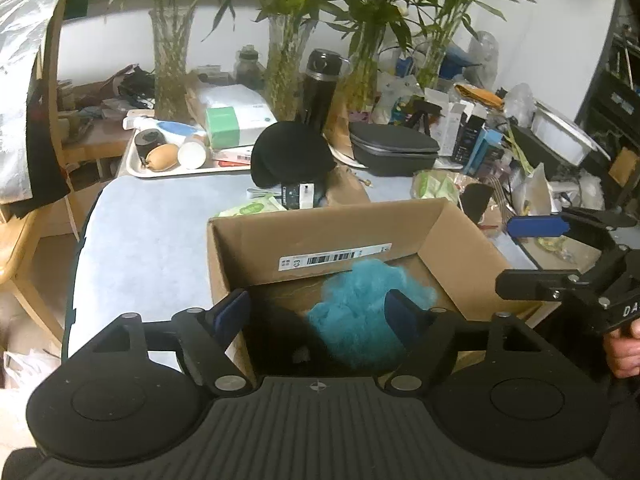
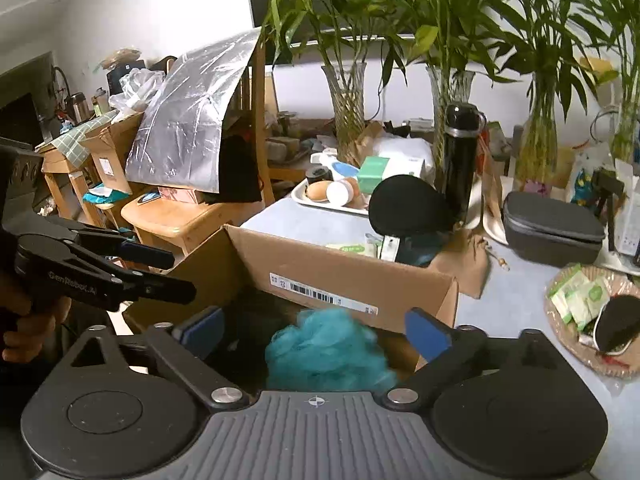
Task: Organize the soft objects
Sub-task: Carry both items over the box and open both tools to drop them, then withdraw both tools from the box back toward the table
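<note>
An open cardboard box [image 1: 332, 228] stands on the blue-grey table. A teal fluffy clump [image 1: 360, 312] lies inside it beside a dark soft object [image 1: 280, 336]. The clump also shows in the right wrist view [image 2: 324, 348], in the same box [image 2: 352, 276]. My left gripper [image 1: 316, 312] is open over the box's near edge, empty. My right gripper [image 2: 316, 332] is open above the box, empty. The right gripper also shows at the right in the left wrist view [image 1: 520, 254]. The left gripper shows at the left in the right wrist view [image 2: 176, 276].
A black cap [image 1: 292, 152] sits behind the box on a small stand. A white tray [image 1: 160, 168] with cups, a black flask [image 1: 320, 88], a grey case [image 1: 392, 148] and glass vases with bamboo [image 1: 172, 60] crowd the back. A woven basket [image 2: 592, 320] holds packets at right.
</note>
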A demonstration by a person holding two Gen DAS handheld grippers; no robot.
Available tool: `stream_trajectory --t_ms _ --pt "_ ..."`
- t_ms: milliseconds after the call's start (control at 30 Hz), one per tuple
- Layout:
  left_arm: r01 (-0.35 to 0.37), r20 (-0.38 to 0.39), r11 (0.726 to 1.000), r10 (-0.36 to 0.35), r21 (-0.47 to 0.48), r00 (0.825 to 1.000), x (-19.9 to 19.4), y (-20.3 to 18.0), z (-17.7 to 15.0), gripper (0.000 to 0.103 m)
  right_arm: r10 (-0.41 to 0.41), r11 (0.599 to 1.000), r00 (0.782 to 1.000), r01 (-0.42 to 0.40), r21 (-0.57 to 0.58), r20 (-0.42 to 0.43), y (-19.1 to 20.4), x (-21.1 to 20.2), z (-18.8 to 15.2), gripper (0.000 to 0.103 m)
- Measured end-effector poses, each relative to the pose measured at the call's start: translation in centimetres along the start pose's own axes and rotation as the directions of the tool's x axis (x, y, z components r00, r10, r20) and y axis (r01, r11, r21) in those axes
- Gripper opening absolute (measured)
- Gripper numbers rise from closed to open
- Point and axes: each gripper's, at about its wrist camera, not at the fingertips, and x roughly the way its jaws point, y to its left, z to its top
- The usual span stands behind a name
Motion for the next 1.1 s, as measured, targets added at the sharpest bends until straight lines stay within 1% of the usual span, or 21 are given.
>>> stream_trajectory --t_ms 33,133,267,533,800,967,1100 --pt "0.001 0.001 1.0 -0.001 -0.007 1.0 -0.1 0.1 -0.1 0.074 -0.008 1.0 1.0 0.008 -0.002 0.0 0.0 0.1 0.0 0.103" --pt "-0.01 -0.001 1.0 0.01 -0.016 1.0 -0.3 0.4 -0.1 0.074 -0.037 0.999 0.999 0.037 0.001 -0.003 -0.4 0.3 -0.1 0.103" --pt "-0.046 -0.005 0.999 0.046 -0.005 0.999 -0.6 0.7 -0.4 0.074 -0.082 0.995 0.997 0.083 0.048 -0.013 -1.5 0.7 -0.2 0.103" --pt "-0.052 0.014 0.998 0.053 -0.042 0.999 -0.9 2.2 -0.2 0.074 -0.115 0.981 0.993 0.115 0.158 -0.013 -3.8 1.1 -0.4 0.103" --pt "-0.056 0.012 0.997 0.056 -0.054 0.998 -0.6 2.5 0.0 0.074 -0.136 0.97 0.99 0.139 0.198 -0.028 -4.6 1.7 -0.4 0.103" --pt "-0.069 -0.018 0.994 0.068 -0.09 0.998 0.1 3.0 0.8 0.074 -0.166 0.962 0.984 0.176 0.206 -0.064 -4.9 2.3 0.1 0.103" --pt "-0.091 -0.047 0.989 0.086 -0.118 0.995 0.6 3.7 1.6 0.074 -0.167 0.958 0.982 0.183 0.221 -0.089 -5.5 2.5 0.9 0.103"
